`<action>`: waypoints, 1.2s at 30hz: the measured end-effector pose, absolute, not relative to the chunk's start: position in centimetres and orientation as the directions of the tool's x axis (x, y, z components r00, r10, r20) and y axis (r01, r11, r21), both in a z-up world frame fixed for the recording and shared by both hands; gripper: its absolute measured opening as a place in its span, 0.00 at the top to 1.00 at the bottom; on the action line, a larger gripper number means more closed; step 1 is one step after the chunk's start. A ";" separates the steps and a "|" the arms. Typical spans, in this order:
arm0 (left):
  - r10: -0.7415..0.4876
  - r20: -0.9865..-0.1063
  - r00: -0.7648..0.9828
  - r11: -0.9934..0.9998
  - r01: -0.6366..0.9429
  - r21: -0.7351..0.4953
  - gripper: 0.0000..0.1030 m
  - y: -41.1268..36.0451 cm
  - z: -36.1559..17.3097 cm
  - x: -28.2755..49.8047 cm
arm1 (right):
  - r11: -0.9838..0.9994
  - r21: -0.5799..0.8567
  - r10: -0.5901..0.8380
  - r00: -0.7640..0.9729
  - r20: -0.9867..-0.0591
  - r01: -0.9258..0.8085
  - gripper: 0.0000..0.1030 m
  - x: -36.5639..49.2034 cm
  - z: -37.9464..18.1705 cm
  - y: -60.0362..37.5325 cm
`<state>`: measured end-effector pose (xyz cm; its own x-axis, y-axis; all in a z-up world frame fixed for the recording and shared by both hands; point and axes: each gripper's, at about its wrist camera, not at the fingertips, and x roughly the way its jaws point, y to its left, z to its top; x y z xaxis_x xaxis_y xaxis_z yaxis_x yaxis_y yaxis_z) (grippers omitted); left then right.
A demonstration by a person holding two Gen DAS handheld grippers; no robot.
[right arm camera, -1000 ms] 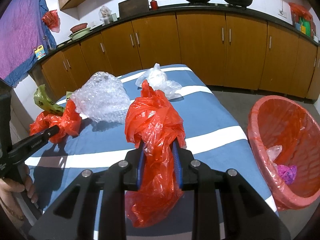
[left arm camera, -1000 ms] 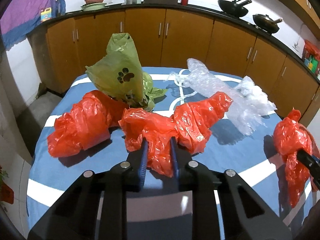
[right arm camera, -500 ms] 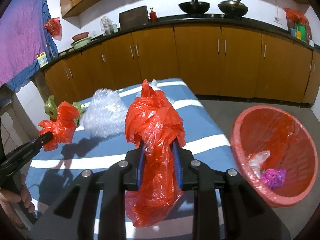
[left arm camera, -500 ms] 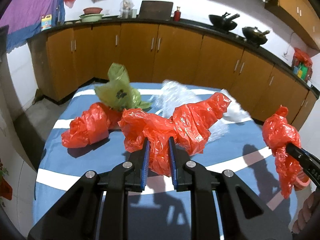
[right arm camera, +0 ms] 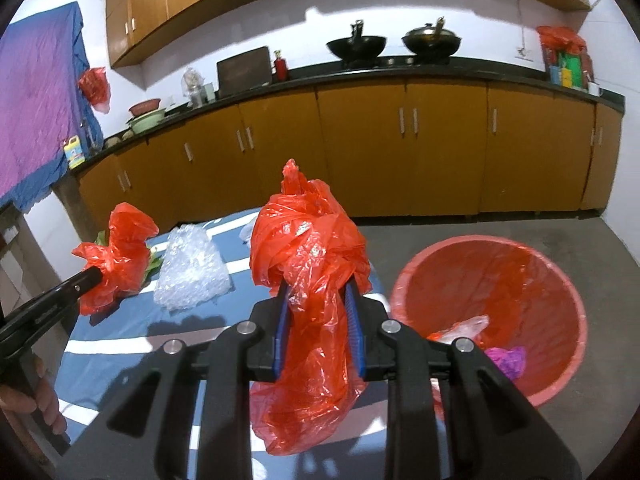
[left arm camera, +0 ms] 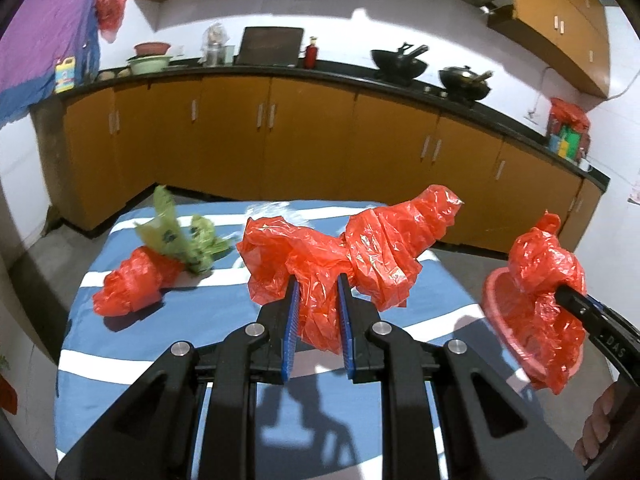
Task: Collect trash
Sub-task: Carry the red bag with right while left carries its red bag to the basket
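My left gripper (left arm camera: 317,294) is shut on a crumpled red plastic bag (left arm camera: 352,248) and holds it above the blue striped table (left arm camera: 200,312). My right gripper (right arm camera: 316,300) is shut on another red plastic bag (right arm camera: 312,264), held high beside the table's right edge. In the left wrist view that bag (left arm camera: 544,280) hangs in front of the red bin (left arm camera: 496,292). The red bin (right arm camera: 488,280) stands on the floor to the right, with a few scraps inside. A third red bag (left arm camera: 132,284) and a green bag (left arm camera: 180,236) lie on the table.
Bubble wrap (right arm camera: 192,272) lies on the table's far part, with a white bag (right arm camera: 246,232) behind it. Wooden cabinets (right arm camera: 400,152) under a black counter line the back wall. Grey floor (right arm camera: 500,224) surrounds the bin.
Both grippers have risen with their red bags. The right gripper has swung toward the bin, which now fills more of its view. The table items look smaller and lower.
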<state>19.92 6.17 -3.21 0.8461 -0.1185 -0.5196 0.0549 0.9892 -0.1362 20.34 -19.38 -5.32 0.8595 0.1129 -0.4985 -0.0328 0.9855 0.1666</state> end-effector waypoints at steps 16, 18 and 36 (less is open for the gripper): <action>-0.263 -0.477 0.839 0.965 0.233 -0.123 0.82 -3.7 -0.9 18.9 | 0.984 0.149 -0.025 0.897 -0.441 0.101 0.75 16.8 -3.2 -27.8; -0.277 -0.478 0.834 0.961 0.250 -0.121 0.82 -4.7 -0.9 18.9 | 0.981 0.151 -0.043 0.898 -0.438 0.120 0.75 16.5 -3.2 -29.0; -0.375 -0.510 0.774 0.922 0.368 -0.120 0.82 -12.4 -2.0 19.3 | 0.960 0.163 -0.135 0.883 -0.450 0.230 0.75 15.4 -4.4 -35.4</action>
<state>19.33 -12.43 -2.01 0.7738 -0.3753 -0.5103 0.3679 0.9221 -0.1203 15.37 -35.41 -4.37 0.8827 -0.1347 -0.4501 0.2295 0.9596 0.1630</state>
